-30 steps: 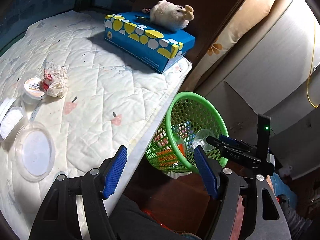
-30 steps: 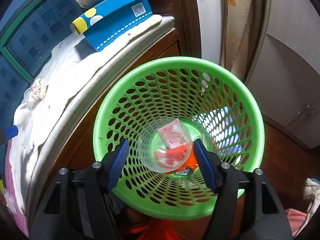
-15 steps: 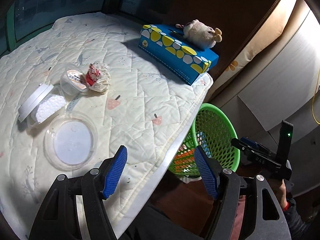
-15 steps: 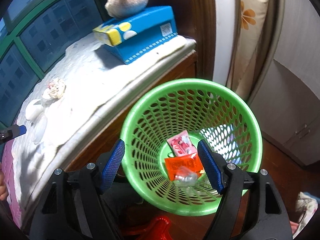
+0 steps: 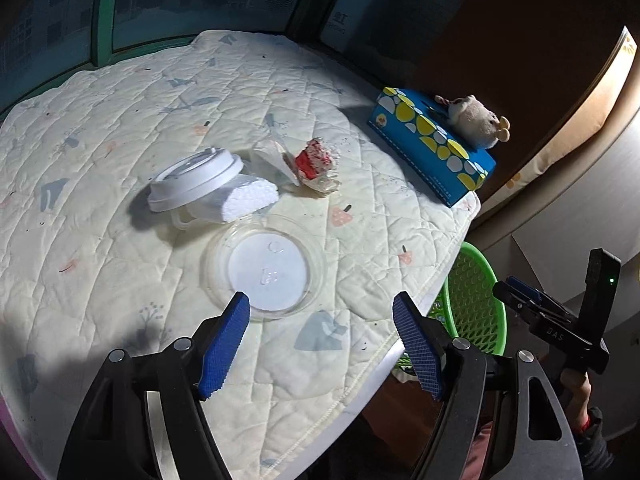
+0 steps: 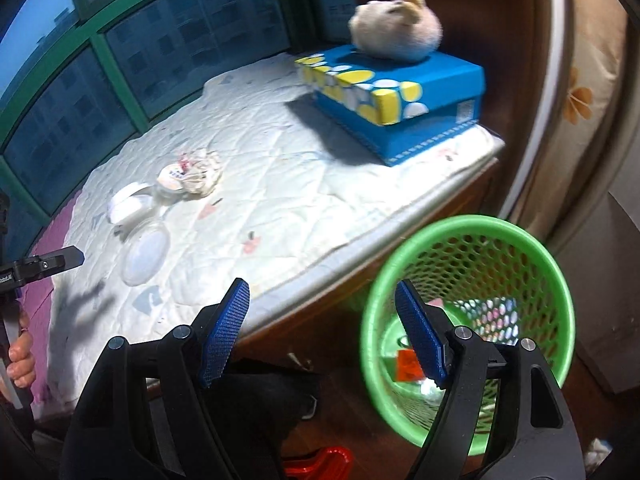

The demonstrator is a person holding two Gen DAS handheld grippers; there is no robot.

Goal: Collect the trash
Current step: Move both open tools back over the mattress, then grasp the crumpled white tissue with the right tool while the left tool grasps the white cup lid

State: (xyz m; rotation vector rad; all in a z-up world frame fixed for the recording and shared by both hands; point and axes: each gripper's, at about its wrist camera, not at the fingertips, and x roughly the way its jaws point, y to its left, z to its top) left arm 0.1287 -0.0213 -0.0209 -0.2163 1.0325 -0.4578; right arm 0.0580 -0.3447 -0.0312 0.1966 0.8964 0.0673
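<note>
While left gripper (image 5: 322,342) is hovering wide, empty, jaws just opening, over clear lid (image 5: 266,267) mid-frame: thin rim risking slipping; right gripper (image 6: 322,334) also wide, empty.

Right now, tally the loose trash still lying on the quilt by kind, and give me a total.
Clear round plastic lid: 1
White cup lid: 1
White foam piece: 1
Small clear tub with printed seal: 1
Crumpled red-and-white wrapper: 1
Total: 5
</note>
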